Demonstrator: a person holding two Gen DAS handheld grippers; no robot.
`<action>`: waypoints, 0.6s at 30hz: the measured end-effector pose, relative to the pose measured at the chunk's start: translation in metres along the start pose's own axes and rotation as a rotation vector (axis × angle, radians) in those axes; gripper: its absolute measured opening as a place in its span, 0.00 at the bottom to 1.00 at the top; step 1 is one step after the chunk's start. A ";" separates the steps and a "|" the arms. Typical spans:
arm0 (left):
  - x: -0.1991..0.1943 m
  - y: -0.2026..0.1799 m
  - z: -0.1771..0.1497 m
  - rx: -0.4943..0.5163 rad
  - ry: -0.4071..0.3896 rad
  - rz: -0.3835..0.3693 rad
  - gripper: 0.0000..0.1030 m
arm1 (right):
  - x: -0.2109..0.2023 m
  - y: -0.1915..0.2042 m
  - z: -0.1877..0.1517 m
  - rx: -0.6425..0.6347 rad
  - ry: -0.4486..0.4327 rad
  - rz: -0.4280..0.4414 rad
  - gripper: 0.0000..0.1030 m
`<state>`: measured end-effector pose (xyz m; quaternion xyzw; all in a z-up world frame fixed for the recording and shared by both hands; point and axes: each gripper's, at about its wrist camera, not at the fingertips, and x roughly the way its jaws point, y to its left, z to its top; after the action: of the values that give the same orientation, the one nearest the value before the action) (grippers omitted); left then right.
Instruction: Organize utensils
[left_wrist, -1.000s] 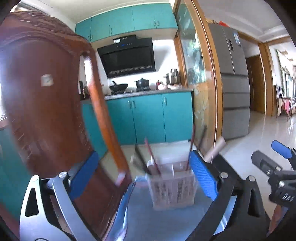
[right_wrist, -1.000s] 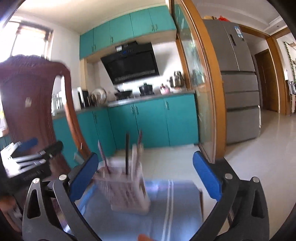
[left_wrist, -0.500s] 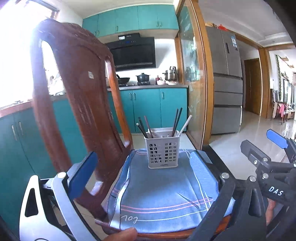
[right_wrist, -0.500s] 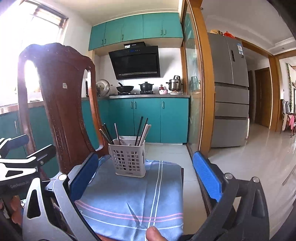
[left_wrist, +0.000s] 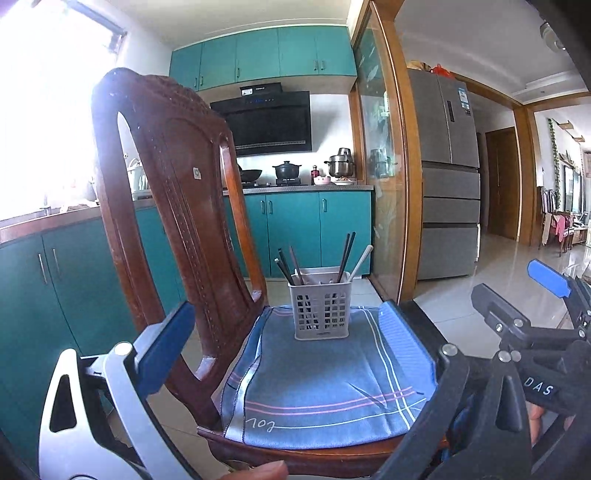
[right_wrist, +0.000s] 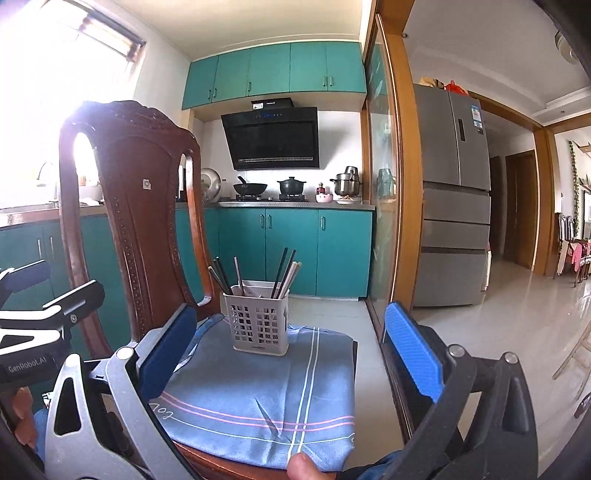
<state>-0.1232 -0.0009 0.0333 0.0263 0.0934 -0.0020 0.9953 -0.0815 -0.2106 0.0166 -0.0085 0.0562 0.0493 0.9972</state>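
Observation:
A white slotted utensil holder (left_wrist: 320, 305) stands upright on a blue cloth (left_wrist: 325, 376) that covers a wooden chair seat. Several dark and pale chopsticks (left_wrist: 345, 254) stick up out of it. It also shows in the right wrist view (right_wrist: 259, 320), with its chopsticks (right_wrist: 282, 273). My left gripper (left_wrist: 288, 354) is open and empty, well short of the holder. My right gripper (right_wrist: 291, 350) is open and empty, also back from the holder. The right gripper shows at the right edge of the left wrist view (left_wrist: 532, 314).
The chair's tall wooden back (left_wrist: 173, 206) rises at the left of the seat. A glass sliding door with a wooden frame (left_wrist: 391, 177) stands just right of the chair. Teal kitchen cabinets (left_wrist: 306, 229) and a grey fridge (left_wrist: 447, 177) are behind.
Both grippers have pulled back and away from the holder, which now looks smaller and sits sharp on the cloth. More of the chair seat and back is in view.

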 end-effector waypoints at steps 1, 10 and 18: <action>-0.002 -0.001 0.000 0.001 0.000 -0.001 0.97 | -0.002 0.001 0.000 -0.003 -0.003 -0.001 0.97; -0.002 -0.002 -0.002 0.017 0.010 -0.006 0.97 | 0.000 0.006 0.002 -0.006 0.003 -0.006 0.97; 0.002 -0.001 -0.001 0.020 0.021 -0.017 0.97 | -0.001 0.008 0.002 -0.011 0.005 -0.016 0.97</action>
<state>-0.1212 -0.0014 0.0319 0.0355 0.1040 -0.0109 0.9939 -0.0829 -0.2026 0.0186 -0.0145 0.0584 0.0418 0.9973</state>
